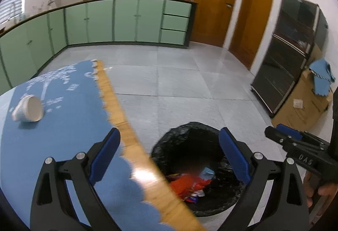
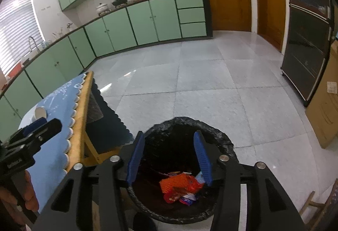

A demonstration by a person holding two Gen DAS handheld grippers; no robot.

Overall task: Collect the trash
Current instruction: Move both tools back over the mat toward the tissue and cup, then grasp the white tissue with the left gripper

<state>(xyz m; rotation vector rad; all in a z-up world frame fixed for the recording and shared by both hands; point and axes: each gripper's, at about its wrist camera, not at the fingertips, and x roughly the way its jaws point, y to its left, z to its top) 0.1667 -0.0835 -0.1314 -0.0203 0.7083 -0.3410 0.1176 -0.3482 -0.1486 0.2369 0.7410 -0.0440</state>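
Note:
A bin with a black liner (image 1: pixel 186 131) (image 2: pixel 213 129) stands on the floor beside the table. Orange and red wrappers (image 1: pixel 186 185) (image 2: pixel 181 186) lie at its bottom. My right gripper (image 2: pixel 169 138) hangs over the bin's mouth, jaws apart, nothing between them. My left gripper (image 1: pixel 169 138) is open and empty above the table's edge and the bin. A white paper cup (image 1: pixel 28 108) (image 2: pixel 40 113) lies on its side on the blue cloth, far left of the left gripper. Each gripper shows in the other's view: the right gripper (image 1: pixel 274 131) and the left gripper (image 2: pixel 48 124), seen side-on.
The table (image 1: pixel 118 108) has a blue patterned cloth (image 1: pixel 63 116) and a wooden edge. Green cabinets (image 1: pixel 126 19) line the back wall. A dark cabinet (image 1: pixel 285 57) and a cardboard box (image 1: pixel 304 102) stand at the right. Grey floor tiles (image 2: pixel 190 74) lie beyond the bin.

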